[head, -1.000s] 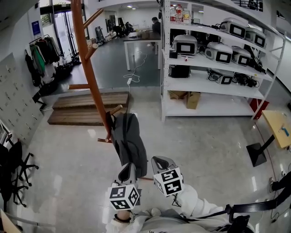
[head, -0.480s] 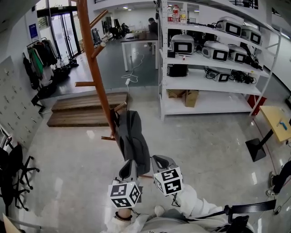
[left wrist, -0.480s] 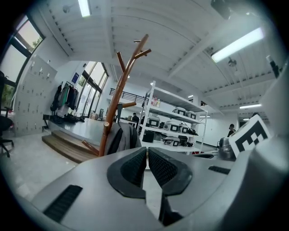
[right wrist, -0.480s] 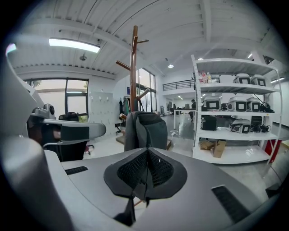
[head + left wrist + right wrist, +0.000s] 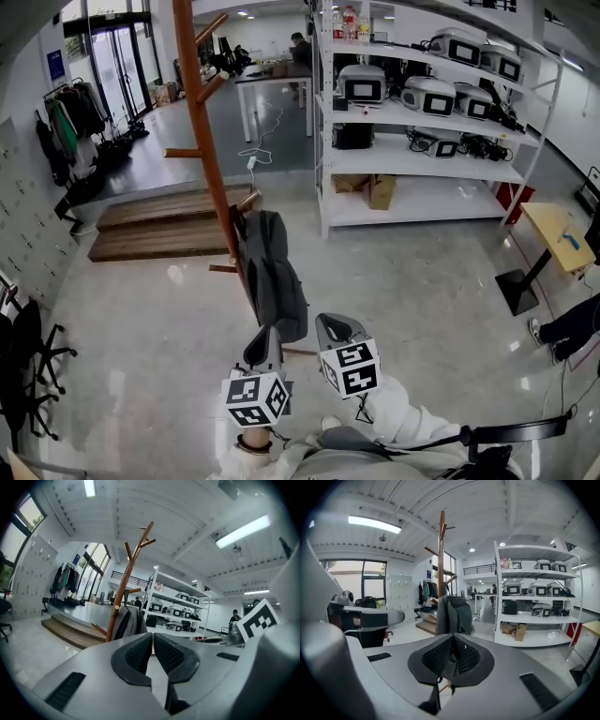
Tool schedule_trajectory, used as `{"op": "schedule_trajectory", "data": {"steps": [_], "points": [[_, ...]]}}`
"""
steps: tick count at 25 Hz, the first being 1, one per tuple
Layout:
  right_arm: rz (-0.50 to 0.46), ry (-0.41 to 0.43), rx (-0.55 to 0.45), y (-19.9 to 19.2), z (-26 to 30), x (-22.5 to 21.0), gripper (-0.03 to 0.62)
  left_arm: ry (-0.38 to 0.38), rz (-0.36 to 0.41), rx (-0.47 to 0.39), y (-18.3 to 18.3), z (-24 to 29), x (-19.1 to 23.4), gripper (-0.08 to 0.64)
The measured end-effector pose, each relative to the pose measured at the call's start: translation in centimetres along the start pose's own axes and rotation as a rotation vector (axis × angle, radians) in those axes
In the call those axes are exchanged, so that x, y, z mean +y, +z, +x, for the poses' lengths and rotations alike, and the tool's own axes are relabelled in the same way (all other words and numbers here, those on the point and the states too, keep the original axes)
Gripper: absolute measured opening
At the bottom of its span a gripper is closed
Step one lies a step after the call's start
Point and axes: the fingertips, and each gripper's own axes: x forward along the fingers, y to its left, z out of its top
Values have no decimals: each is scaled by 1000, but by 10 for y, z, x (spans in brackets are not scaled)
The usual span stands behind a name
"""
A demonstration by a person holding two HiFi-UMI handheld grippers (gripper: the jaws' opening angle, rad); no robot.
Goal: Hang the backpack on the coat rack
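The dark grey backpack (image 5: 272,277) hangs from a low peg of the tall wooden coat rack (image 5: 206,141), with no gripper touching it. My left gripper (image 5: 265,339) and right gripper (image 5: 336,328) float side by side just short of the bag's bottom. Both are shut with nothing between the pads. In the left gripper view the backpack (image 5: 126,623) and rack (image 5: 123,590) stand beyond the closed left gripper (image 5: 153,641). The right gripper view has the backpack (image 5: 454,613) straight ahead of the closed right gripper (image 5: 453,644), and the rack (image 5: 441,555) rises behind it.
White shelving (image 5: 422,112) with boxy devices stands to the right of the rack. Wooden steps (image 5: 159,225) lie behind it. An office chair (image 5: 28,356) is at the left, a small wooden table (image 5: 558,234) and a person's leg (image 5: 567,328) at the right.
Both grippers have drawn back a little from the backpack, which stays hanging on the rack. Their jaws stay shut.
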Motion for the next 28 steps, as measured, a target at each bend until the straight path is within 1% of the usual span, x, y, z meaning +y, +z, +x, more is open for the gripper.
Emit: {"op": "schedule_trajectory", "data": {"steps": [6,12,16,20,28], "points": [[-4,42,-28,8,-6,16,12,26,11,-3,0,-5,-4,15],[12,83,-56,16,-7,18,12,40,24,-13,3,-3,-12,16],[-31,99,-53,22,-6,19,11,53,23,-14,4,0,-14,15],[-31,119,-56,26,-4,17,11,70,21,-15,4,1,-12,15],[-36,138,-58,28,4,18,11,75,25,-8,1,5,-8,16]]}}
